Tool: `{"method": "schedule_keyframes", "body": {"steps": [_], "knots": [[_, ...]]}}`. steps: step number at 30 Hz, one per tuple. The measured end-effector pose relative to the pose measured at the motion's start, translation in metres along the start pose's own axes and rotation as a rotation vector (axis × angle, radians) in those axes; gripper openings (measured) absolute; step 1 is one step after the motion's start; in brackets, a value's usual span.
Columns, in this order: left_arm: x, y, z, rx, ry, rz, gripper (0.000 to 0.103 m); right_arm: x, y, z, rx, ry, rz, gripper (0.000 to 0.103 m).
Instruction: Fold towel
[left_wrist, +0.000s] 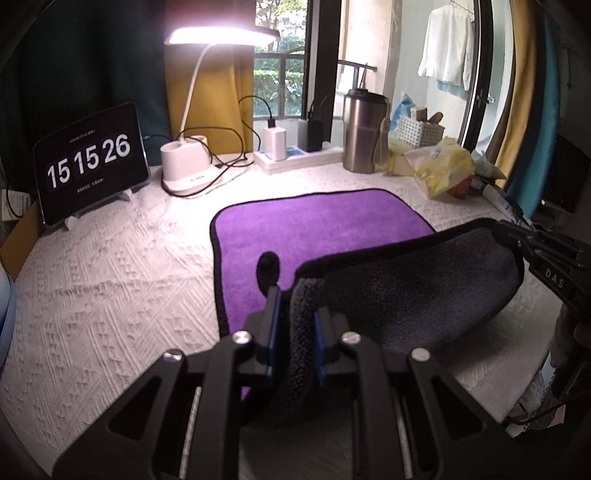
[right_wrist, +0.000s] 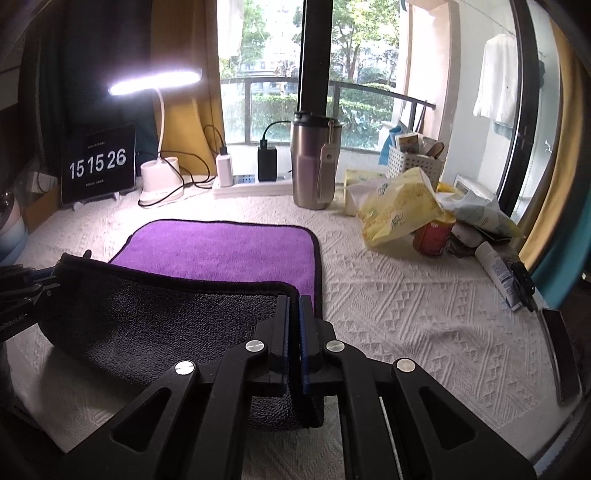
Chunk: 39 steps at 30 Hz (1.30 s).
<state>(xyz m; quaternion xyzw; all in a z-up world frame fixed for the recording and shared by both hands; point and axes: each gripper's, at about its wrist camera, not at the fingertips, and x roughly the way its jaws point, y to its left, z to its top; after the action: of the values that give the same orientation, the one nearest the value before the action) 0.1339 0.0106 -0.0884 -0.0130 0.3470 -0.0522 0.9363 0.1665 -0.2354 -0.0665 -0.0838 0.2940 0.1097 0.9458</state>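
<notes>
Gripping the near corners of the towel (left_wrist: 317, 229), the left gripper (left_wrist: 297, 295) and right gripper (right_wrist: 294, 299) were both clamped on its lifted grey underside, while its purple far half lay flat on the white textured cloth (left_wrist: 110, 266). Behind the towel, a tablet clock (left_wrist: 90, 158) read "15 15 26" beside a lit desk lamp (left_wrist: 221, 37). "DAS" showed on the right gripper's body.

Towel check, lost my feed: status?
Left gripper and right gripper shut on near corners. Towel half lifted, grey underside up. Fold path clear.
</notes>
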Motion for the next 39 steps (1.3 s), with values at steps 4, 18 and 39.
{"method": "schedule_keyframes", "body": {"steps": [4, 18, 39], "knots": [[-0.006, 0.001, 0.007, 0.008, -0.031, 0.001, 0.016, -0.004, 0.001, 0.007, 0.0, -0.026, -0.008, 0.005], [-0.016, 0.009, 0.032, 0.009, -0.127, 0.008, 0.016, -0.007, 0.002, 0.038, -0.02, -0.103, -0.03, 0.005], [0.003, 0.02, 0.07, 0.026, -0.224, 0.043, 0.016, 0.024, 0.0, 0.08, -0.028, -0.162, -0.029, 0.005]]}}
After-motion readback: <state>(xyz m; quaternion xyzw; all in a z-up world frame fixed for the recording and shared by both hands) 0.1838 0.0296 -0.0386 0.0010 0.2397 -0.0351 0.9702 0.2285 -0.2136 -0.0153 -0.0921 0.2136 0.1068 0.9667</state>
